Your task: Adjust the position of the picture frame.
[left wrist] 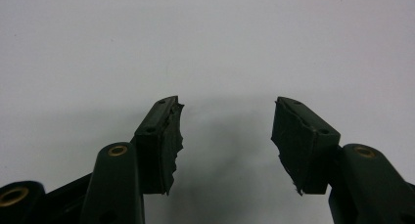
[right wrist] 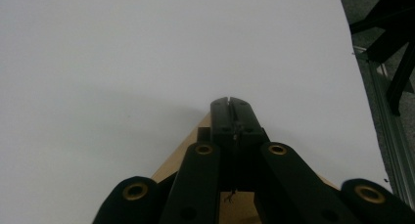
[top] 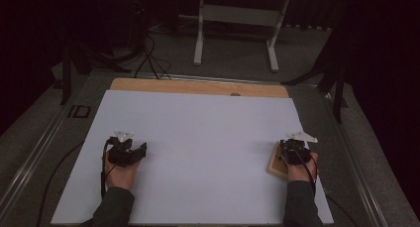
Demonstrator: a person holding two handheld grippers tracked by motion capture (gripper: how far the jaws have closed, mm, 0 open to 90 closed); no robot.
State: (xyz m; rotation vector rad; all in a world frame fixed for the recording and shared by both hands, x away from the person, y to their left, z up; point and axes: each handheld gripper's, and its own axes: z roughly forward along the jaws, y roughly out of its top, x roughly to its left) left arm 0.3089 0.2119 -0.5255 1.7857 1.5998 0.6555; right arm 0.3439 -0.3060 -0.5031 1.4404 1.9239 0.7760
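Dark room, with a white sheet-covered tabletop [top: 198, 152] that's mostly bare, nothing blocking either hand. Only item is a flat, light-brown wooden block [top: 276, 161] near the right edge. The right gripper [right wrist: 230, 102] sits right over it with jaws clenched together; can't tell if anything's pinched between them. The left gripper [left wrist: 226, 136] hangs over bare sheet, jaws spread wide, gripping nothing.
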